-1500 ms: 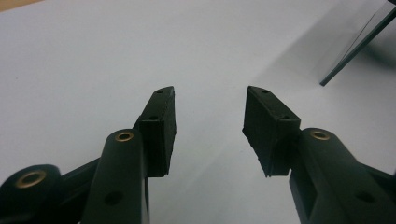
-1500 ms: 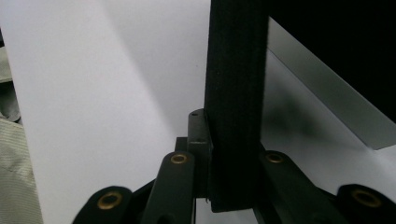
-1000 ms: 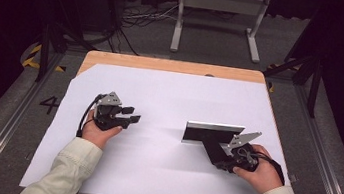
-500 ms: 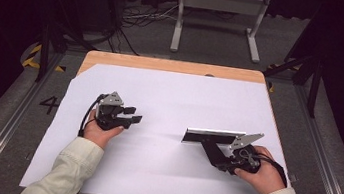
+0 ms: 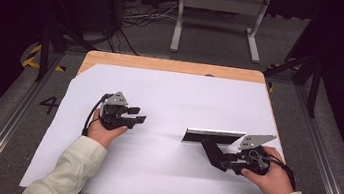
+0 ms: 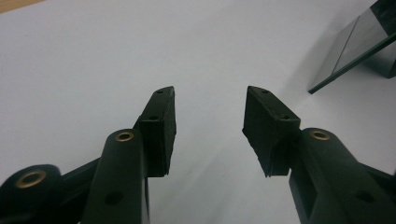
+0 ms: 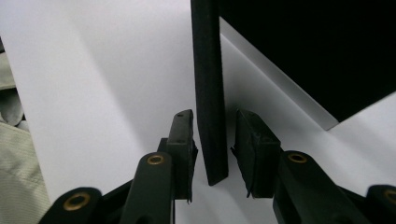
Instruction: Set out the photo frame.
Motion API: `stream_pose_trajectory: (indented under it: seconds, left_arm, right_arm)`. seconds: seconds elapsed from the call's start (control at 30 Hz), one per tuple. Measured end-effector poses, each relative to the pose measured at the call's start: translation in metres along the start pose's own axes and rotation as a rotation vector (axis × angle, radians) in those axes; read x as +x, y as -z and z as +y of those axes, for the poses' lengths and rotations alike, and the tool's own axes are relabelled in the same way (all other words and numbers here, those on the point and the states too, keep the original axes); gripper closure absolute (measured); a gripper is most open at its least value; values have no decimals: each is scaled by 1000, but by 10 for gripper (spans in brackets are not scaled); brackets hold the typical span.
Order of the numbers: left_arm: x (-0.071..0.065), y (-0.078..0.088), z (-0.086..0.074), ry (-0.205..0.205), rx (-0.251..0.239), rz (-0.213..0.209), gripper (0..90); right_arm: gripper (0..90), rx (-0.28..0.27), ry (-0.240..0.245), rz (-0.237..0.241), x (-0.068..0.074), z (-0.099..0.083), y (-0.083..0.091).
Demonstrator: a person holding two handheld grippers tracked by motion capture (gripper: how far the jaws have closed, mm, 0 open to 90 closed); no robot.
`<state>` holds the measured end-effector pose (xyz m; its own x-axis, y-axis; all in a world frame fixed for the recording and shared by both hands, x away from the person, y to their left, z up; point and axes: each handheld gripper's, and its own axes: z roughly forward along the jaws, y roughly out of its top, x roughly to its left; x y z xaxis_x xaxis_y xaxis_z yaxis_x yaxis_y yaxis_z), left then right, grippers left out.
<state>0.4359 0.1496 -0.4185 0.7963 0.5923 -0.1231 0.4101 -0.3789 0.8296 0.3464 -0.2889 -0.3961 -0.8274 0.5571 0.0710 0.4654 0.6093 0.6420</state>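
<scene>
A flat dark panel (image 5: 212,136) with a pale edge stands low on the white sheet at the right. A black strut (image 5: 211,151) runs from its back toward my right gripper (image 5: 222,162). In the right gripper view the black strut (image 7: 208,70) stands between the jaws with a thin gap on each side; the jaws have just been opening and the pads do not press it. The dark panel (image 7: 303,46) rises behind. My left gripper (image 5: 138,115) rests open at the left with nothing between its jaws. The left gripper (image 6: 210,100) sees the panel (image 6: 355,46) far to the right.
A white sheet (image 5: 170,97) covers most of the wooden table (image 5: 164,64), whose bare far edge shows. On the floor beyond stand a grey metal frame (image 5: 220,5) and cables (image 5: 140,17). Rails run along both sides of the table.
The panel shows a tall face earlier and a thin strip now: it has tipped lower. The right jaws have spread off the strut. The left hand has kept still.
</scene>
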Motion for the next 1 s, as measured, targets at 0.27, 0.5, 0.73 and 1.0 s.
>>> stream_pose_trajectory:
  seconds: [0.27,0.5,0.73,1.0]
  left_arm:
    - [-9,-7,6,-21,9,-13,588]
    - [-15,-11,8,-16,5,-20,626]
    - [-22,-19,11,-23,7,-36,710]
    - [-30,-28,14,-35,33,-49,761]
  right_arm:
    - [687,-30,-8,-25,-2,-4,15]
    - [714,-48,-14,-32,-7,-6,23]
    - [771,-55,-18,-53,-12,-8,33]
    - [813,-85,-52,-102,-22,-13,45]
